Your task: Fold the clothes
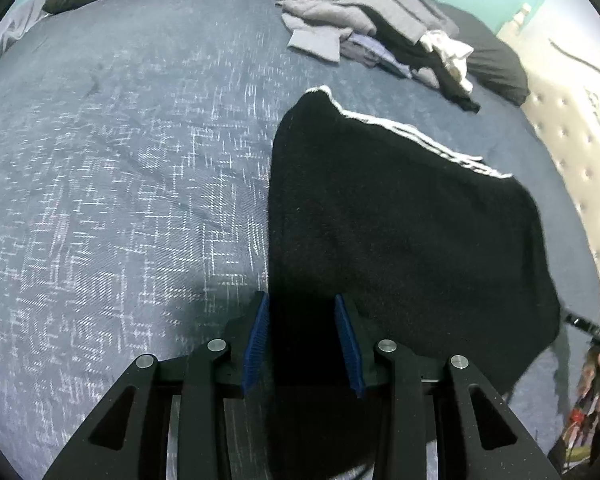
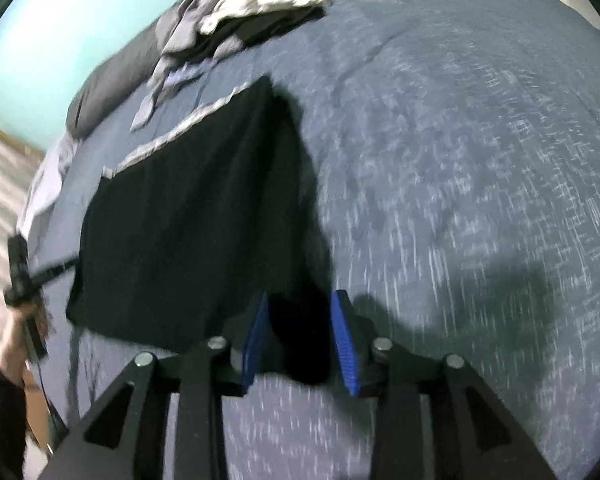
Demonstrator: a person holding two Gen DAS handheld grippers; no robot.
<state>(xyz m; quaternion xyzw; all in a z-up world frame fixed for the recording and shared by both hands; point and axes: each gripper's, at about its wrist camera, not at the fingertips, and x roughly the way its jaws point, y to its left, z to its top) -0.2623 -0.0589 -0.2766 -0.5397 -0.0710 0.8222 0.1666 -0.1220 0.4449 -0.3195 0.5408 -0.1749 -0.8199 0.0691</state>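
A: At the bottom centre of the left wrist view, the left gripper (image 1: 302,344) was seen with its blue pads (image 1: 256,344) parted and black cloth running up between them; whether the cloth was actually pinched could not be told. How was the step to be done well?

B: It was judged that the near edge should be kept taut and level between both grippers, so that the fold would land square and no crease would be dragged in.

A: And the right gripper (image 2: 300,340)?

B: In the lower middle of the right wrist view, a bunched corner of the same cloth lay between its pads (image 2: 346,344), which stood apart from it on the right; no firm clamp was shown, so it was read as open.

A: How was the garment described?

B: The black garment (image 1: 400,220) was spread on the grey-blue bedspread (image 1: 120,160), centre right of the left view, with white stripes (image 1: 432,144) along its upper edge. An unfolded heap of clothes (image 1: 372,28) was left at the upper right, well apart.
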